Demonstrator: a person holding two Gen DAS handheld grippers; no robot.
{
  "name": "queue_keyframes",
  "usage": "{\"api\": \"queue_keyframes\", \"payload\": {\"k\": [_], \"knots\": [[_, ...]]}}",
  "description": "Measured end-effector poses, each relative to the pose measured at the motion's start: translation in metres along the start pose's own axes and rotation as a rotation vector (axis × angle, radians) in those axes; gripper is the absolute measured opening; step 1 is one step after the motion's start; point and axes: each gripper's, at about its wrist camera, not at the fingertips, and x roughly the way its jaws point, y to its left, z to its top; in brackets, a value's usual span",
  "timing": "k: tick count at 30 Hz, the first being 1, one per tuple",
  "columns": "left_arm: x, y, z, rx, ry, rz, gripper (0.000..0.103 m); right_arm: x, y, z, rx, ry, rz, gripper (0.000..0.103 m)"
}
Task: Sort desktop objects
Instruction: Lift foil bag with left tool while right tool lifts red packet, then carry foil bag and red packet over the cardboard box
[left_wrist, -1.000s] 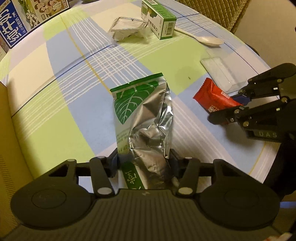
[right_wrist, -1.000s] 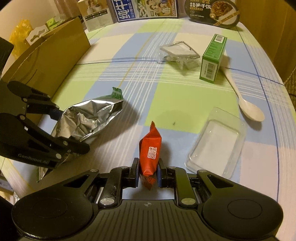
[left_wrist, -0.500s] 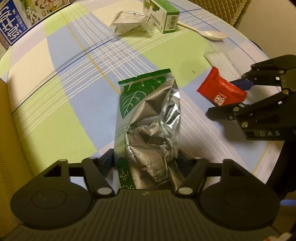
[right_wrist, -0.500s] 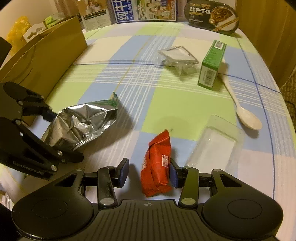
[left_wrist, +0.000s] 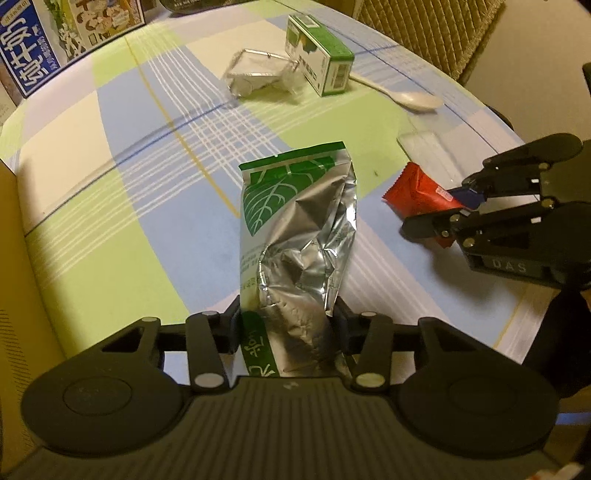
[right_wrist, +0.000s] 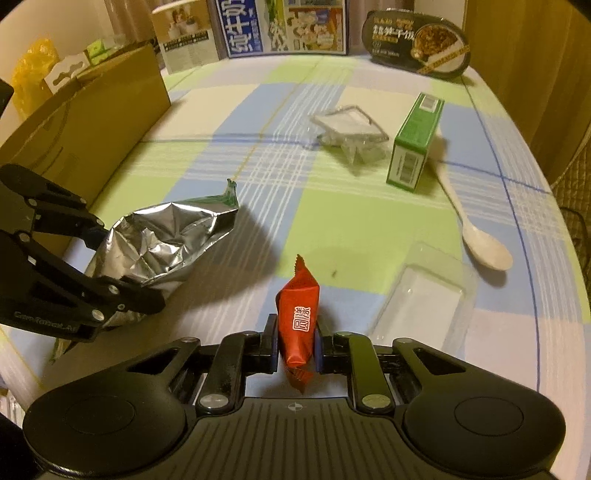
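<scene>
A crumpled silver foil bag (left_wrist: 299, 229) with a green leaf print stands between the fingers of my left gripper (left_wrist: 288, 328). Its jaws are closing and both pads press on the bag's lower sides. From the right wrist view the same bag (right_wrist: 166, 236) bulges out of the left gripper (right_wrist: 122, 262) at the left. My right gripper (right_wrist: 295, 343) is shut on a red snack packet (right_wrist: 297, 310), which stands on edge and points away from me. In the left wrist view the right gripper (left_wrist: 439, 206) holds that packet (left_wrist: 417, 192) at the right, just above the checked tablecloth (right_wrist: 332, 206).
A cardboard box (right_wrist: 92, 122) stands along the left. On the cloth lie a clear plastic tray (right_wrist: 421, 295), a white spoon (right_wrist: 480, 240), a green carton (right_wrist: 413, 144) and a crumpled clear container (right_wrist: 351, 133). A blue milk box (right_wrist: 280, 26) and a black meal bowl (right_wrist: 417, 44) stand at the back.
Both grippers opened half a second ago and have shut again. The red packet, then loose and turned flatter between the right fingers, is pinched on edge again. The left pads have narrowed onto the foil bag.
</scene>
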Motion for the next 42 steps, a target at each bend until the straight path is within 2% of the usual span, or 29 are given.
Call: {"api": "queue_keyframes", "payload": {"k": [5, 11, 16, 23, 31, 37, 42], "knots": [[-0.007, 0.001, 0.006, -0.019, -0.024, 0.011, 0.042, -0.012, 0.004, 0.011, 0.011, -0.048, -0.006, 0.014], [-0.034, -0.003, 0.016, -0.031, -0.103, 0.036, 0.042, -0.031, 0.019, 0.029, -0.027, -0.118, -0.014, 0.014], [-0.058, -0.006, 0.018, -0.027, -0.154, 0.074, 0.042, -0.048, 0.032, 0.040, -0.051, -0.169, -0.003, 0.014], [-0.085, 0.003, 0.017, -0.087, -0.208, 0.107, 0.042, -0.071, 0.055, 0.063, -0.072, -0.249, 0.039, 0.014], [-0.128, 0.027, -0.003, -0.144, -0.253, 0.182, 0.042, -0.073, 0.090, 0.086, -0.098, -0.294, 0.087, 0.014], [-0.163, 0.053, -0.027, -0.208, -0.261, 0.261, 0.042, -0.070, 0.137, 0.095, -0.187, -0.324, 0.117, 0.014], [-0.187, 0.068, -0.045, -0.241, -0.270, 0.299, 0.042, -0.066, 0.163, 0.102, -0.206, -0.342, 0.182, 0.014]]}}
